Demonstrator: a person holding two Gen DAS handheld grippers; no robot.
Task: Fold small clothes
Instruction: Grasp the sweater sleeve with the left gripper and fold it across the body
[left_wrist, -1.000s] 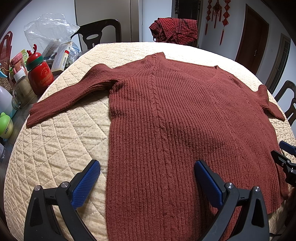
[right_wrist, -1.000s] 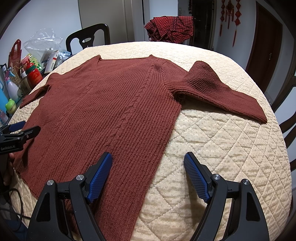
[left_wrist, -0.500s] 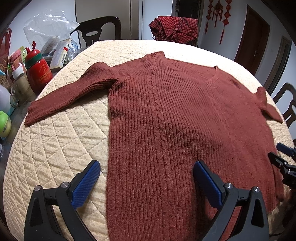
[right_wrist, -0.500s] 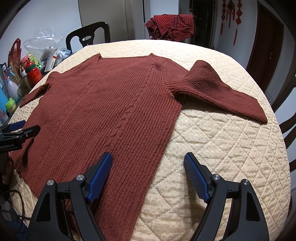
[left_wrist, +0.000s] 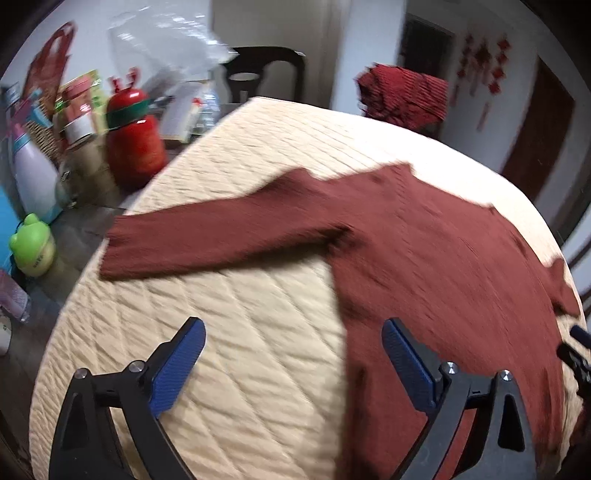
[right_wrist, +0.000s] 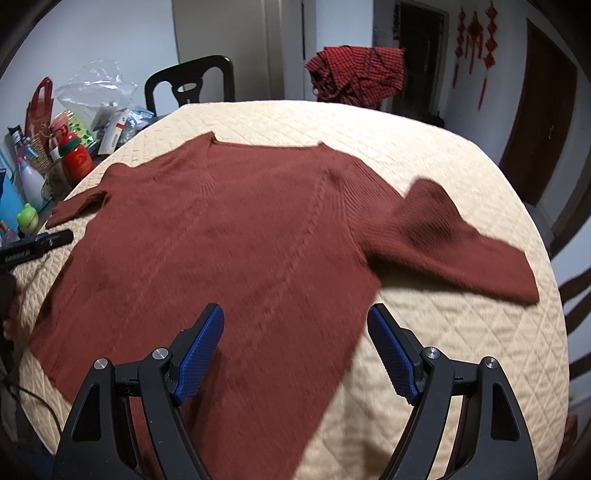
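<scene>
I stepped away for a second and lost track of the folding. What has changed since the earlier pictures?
The left gripper has swung left, off the sweater's body, and now hangs over bare quilt facing the left sleeve. Its jaws are closing slightly with nothing between them. The right gripper has crept a little toward the right sleeve. Nothing was grasped or let go. The sweater lies flat as before.

The left gripper (left_wrist: 293, 356) hangs tilted downward above the near edge of the table, its jaws wide apart and closing, nothing between the pads. The right gripper (right_wrist: 295, 349) is angled downward likewise, its jaws spread wide with nothing gripped.
</scene>
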